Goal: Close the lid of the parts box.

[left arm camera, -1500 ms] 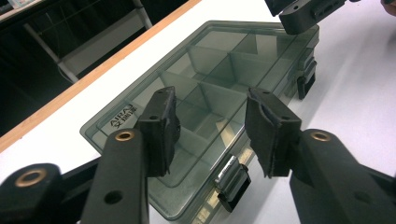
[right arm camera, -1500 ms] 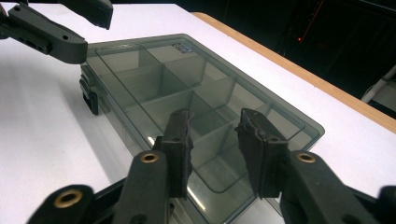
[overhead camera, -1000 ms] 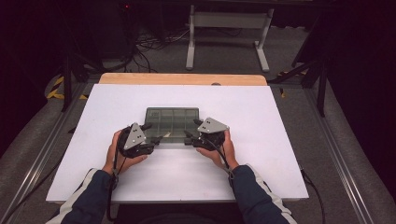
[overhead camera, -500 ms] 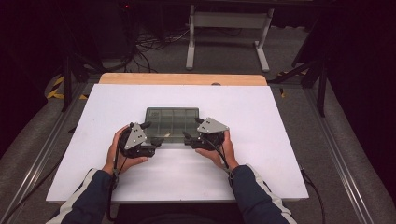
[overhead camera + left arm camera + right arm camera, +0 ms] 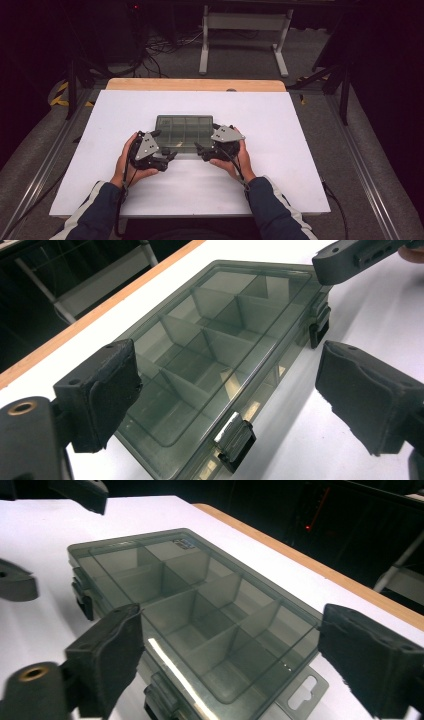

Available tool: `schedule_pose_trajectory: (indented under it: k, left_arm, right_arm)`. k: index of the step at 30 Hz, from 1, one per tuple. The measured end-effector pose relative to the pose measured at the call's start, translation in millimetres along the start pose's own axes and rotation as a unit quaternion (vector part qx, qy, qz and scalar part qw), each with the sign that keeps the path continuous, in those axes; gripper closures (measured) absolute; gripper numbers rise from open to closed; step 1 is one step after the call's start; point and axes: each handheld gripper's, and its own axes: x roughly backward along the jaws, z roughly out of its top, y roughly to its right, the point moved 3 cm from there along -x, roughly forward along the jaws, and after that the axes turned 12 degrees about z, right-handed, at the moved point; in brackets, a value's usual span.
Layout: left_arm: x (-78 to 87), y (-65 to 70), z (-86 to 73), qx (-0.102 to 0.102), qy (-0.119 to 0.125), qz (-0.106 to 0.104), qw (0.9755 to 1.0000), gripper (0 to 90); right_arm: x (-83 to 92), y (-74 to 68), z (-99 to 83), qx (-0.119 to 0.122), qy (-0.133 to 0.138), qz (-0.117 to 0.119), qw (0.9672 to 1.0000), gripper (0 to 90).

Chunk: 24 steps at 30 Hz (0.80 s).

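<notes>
step: both latches of compartment box (image 5: 184, 132) just let go, lid down | left gripper (image 5: 167, 156) & right gripper (image 5: 200, 148) at box's near edge, jaws just opened wide, nothing between | box mid-table (image 5: 295, 125) | next, my read: lift the lid's front lip

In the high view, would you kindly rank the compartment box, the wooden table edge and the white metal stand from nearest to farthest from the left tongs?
1. Compartment box: just right of the left tongs, mid-table.
2. Wooden table edge: along the table's far side.
3. White metal stand: on the floor beyond the table.
</notes>
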Motion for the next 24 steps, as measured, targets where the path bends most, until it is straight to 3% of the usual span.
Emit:
schedule_pose_trajectory:
  k: [5,24]
  left_arm:
    - [1.2,1.4,1.8,-0.002,0.002,0.001,1.0000,7.6]
    - [10.9,7.1,10.1,-0.008,0.017,-0.012,0.9998,6.3]
  right_arm:
    - [-0.4,-1.1,0.5,-0.001,-0.004,0.003,1.0000,8.9]
    - [6.0,-11.6,9.5,0.032,-0.024,-0.002,0.9992,8.8]
